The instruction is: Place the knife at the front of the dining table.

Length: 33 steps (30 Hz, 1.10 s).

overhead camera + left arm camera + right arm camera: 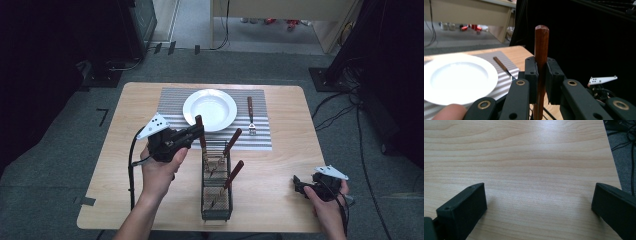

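My left gripper [199,131] is shut on the brown wooden handle [541,47] of a utensil [200,131] that stands upright at the far end of a black wire caddy [216,200]. Two more wooden-handled utensils [232,141] [233,174] lean in the caddy. A white plate [210,109] rests on a grey striped placemat [170,100], with a wooden-handled fork [250,116] lying to its right. My right gripper [298,184] is open low over the bare table near the front right edge, its jaws wide apart above the wood [536,182].
The wooden table [285,145] has its right edge close to my right gripper. Cables [340,107] run over the grey floor to the right. Dark equipment stands at the left and right of the room.
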### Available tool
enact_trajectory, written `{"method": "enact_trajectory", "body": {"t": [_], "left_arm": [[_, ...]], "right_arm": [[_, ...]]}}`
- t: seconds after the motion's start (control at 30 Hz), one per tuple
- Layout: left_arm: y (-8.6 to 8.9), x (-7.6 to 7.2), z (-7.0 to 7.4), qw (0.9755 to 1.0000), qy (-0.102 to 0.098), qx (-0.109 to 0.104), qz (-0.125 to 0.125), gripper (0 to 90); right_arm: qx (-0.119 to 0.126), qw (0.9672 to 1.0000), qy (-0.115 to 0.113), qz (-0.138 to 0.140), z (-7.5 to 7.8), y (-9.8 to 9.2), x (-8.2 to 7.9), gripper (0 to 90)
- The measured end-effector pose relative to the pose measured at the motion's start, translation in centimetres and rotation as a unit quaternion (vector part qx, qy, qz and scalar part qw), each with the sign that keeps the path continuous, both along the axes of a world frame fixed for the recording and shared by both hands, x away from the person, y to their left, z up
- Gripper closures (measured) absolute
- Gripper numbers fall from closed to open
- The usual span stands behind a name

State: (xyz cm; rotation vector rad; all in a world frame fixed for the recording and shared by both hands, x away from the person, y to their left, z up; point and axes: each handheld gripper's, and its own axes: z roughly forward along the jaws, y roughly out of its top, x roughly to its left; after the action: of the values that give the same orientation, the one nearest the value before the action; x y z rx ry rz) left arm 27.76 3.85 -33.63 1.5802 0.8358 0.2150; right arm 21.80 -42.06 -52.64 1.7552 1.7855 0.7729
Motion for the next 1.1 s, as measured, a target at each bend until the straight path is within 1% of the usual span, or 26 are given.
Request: {"method": "enact_trajectory", "body": {"t": [0.2,0.27,0.33,0.37,0.4,0.43,0.5,0.6,0.67,0.7,0.77,0.8,0.87,1.0,1.1], "left_arm": [[1.1,-0.4,1.9,0.9995,-0.026,-0.016,0.007,82.5],[1.5,-0.5,2.4,0.9993,-0.029,-0.024,0.008,82.5],[2.0,-0.6,3.0,0.9988,-0.036,-0.031,0.013,82.5],[2.2,-0.7,3.3,0.9985,-0.04,-0.035,0.016,82.5],[2.8,-0.7,3.8,0.9979,-0.044,-0.043,0.022,82.5],[2.8,-0.7,3.8,0.9979,-0.044,-0.043,0.022,82.5],[3.5,-0.8,4.4,0.9967,-0.053,-0.055,0.029,82.5],[4.3,-0.8,5.0,0.9954,-0.061,-0.062,0.04,82.5],[4.9,-0.7,5.2,0.9949,-0.064,-0.062,0.048,82.5],[5.3,-0.6,5.3,0.9943,-0.065,-0.065,0.054,82.5],[5.8,-0.4,5.3,0.9937,-0.067,-0.064,0.063,82.5],[6.4,-0.1,5.1,0.9933,-0.065,-0.062,0.072,82.5],[6.6,0.1,4.9,0.9931,-0.065,-0.061,0.077,82.5],[7.6,1.2,3.9,0.9924,-0.052,-0.054,0.097,82.5],[8.1,2.0,2.9,0.9921,-0.042,-0.044,0.11,82.5]], "right_arm": [[-0.001,1.0,0.0,0.001,0.0,0.0,0.0,0.0],[-0.001,1.0,0.0,0.001,0.0,0.0,0.0,0.0],[-0.001,1.0,0.0,0.0,0.0,0.0,0.0,0.0],[-0.001,1.0,-0.001,0.001,0.0,0.0,0.0,0.0],[-0.001,1.0,-0.001,0.001,0.0,0.0,0.0,0.0],[-0.001,1.0,-0.001,0.001,0.0,0.0,0.0,0.0],[-0.001,1.0,-0.001,0.001,0.0,0.0,0.0,0.0],[-0.001,1.0,-0.001,0.001,0.0,0.0,0.0,0.0],[-0.001,1.0,-0.001,0.001,0.0,0.0,0.0,0.0],[-0.001,1.0,-0.001,0.001,0.0,0.0,0.0,0.0],[-0.001,1.0,0.0,0.0,0.0,0.0,0.0,0.0],[-0.001,1.0,0.0,0.0,0.0,0.0,0.0,0.0],[-0.001,1.0,0.0,0.0,0.0,0.0,0.0,0.0],[0.0,1.0,0.0,0.001,0.0,0.0,0.0,0.0],[-0.001,1.0,0.0,0.0,0.0,0.0,0.0,0.0]]}}
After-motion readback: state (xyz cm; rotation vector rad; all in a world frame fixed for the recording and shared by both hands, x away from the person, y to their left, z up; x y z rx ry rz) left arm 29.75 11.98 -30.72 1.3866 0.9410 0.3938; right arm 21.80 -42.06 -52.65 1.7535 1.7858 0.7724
